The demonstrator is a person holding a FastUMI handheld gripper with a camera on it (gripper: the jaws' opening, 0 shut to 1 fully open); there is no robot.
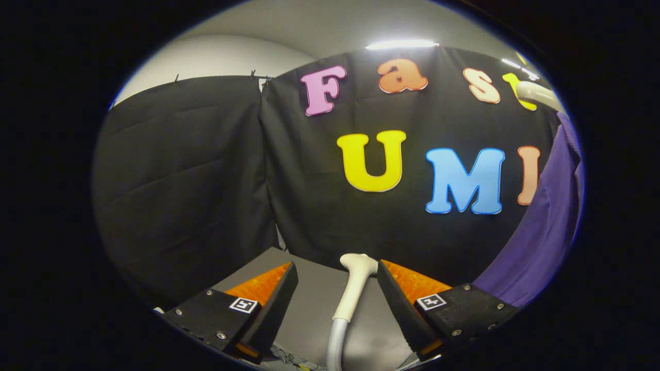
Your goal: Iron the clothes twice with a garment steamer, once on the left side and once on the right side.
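A white garment steamer head [356,281] on its pale hose stands upright between my fingers, close against the right finger [407,296] and apart from the left finger [268,293]. My gripper [337,270] is open, with a wide gap on the left of the steamer. A purple garment [549,221] hangs off to the right, beyond the right finger, from a white hanger or rail [536,94] at its top.
A grey tabletop [309,301] lies under the fingers and runs back to the black cloth wall [196,175]. Some cables [289,358] lie near the bottom, below the left finger.
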